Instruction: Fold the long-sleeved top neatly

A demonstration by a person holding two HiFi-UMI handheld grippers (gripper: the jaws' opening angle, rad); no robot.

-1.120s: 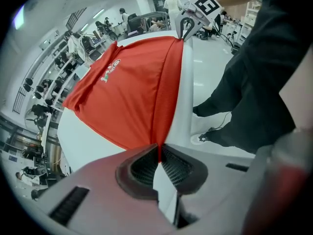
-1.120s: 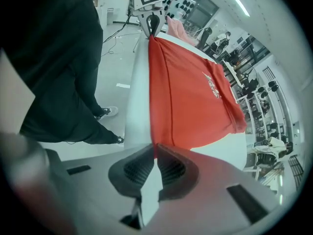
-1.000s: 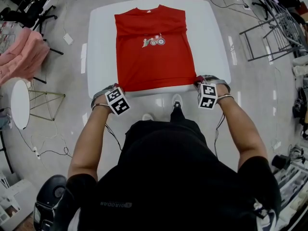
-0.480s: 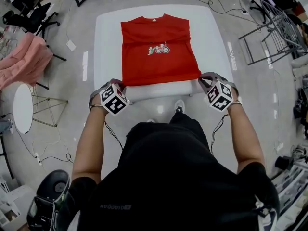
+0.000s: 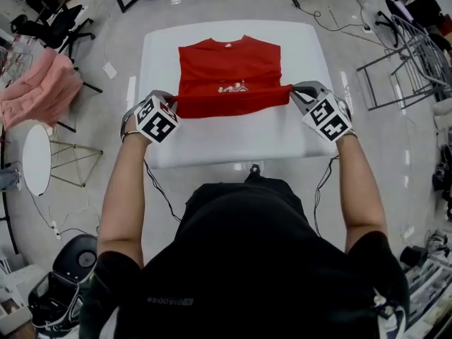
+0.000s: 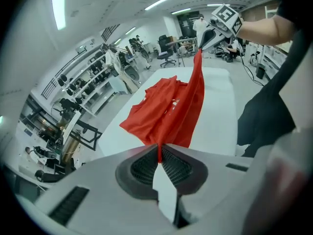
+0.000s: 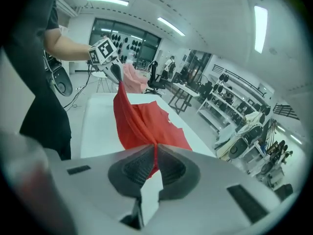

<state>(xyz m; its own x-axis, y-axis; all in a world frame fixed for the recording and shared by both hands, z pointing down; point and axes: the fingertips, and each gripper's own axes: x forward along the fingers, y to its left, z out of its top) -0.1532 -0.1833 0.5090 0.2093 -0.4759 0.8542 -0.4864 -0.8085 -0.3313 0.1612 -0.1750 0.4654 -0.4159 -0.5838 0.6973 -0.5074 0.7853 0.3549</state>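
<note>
A red top [image 5: 227, 73] with a small printed motif lies on the white table [image 5: 233, 136], collar at the far end. Its near hem is lifted off the table and stretched taut between my two grippers. My left gripper [image 5: 171, 103] is shut on the hem's left corner, my right gripper [image 5: 295, 90] on its right corner. In the left gripper view red cloth [image 6: 168, 116] is pinched between the pads and hangs down from the other gripper [image 6: 208, 33]. The right gripper view shows the same red cloth [image 7: 139, 124] running from its jaws to the left gripper [image 7: 115, 72].
A pink garment [image 5: 39, 87] hangs over a rack at the left beside a small round white table [image 5: 33, 157]. Chairs, metal frames [image 5: 402, 55] and cables stand on the floor around the table. The person's dark-clad body [image 5: 247, 267] fills the near side.
Both grippers have risen and moved toward the far end, carrying the near hem up and over the top. The red top's visible lower part has shortened as it folds.
</note>
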